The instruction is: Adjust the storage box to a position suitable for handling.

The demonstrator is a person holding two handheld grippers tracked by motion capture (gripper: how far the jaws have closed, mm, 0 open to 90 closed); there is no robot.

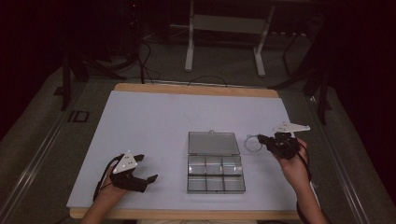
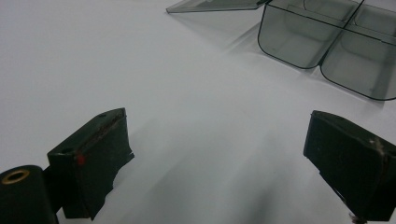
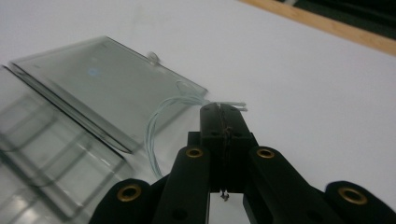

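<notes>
Pale, thin cord (image 3: 161,116) — looped into a small coil — is pinched at its ends between the closed jaws of the right hand-held gripper (image 3: 220,111), its loop hanging clear to the jaws' left. From the high view the coil (image 1: 252,142) sits just off the right edge of a clear plastic compartment box (image 1: 215,173), beside that box's flat-open lid (image 1: 213,143), with the right hand-held gripper (image 1: 262,138) held above the white counter (image 1: 149,121) in the person's right hand (image 1: 294,165). The box's six compartments lie in two rows near the counter's front edge. Well apart at the front left, the left hand-held gripper (image 1: 145,169) rests low over the counter — jaws spread wide, nothing between them — pointing toward the box (image 2: 327,42).
</notes>
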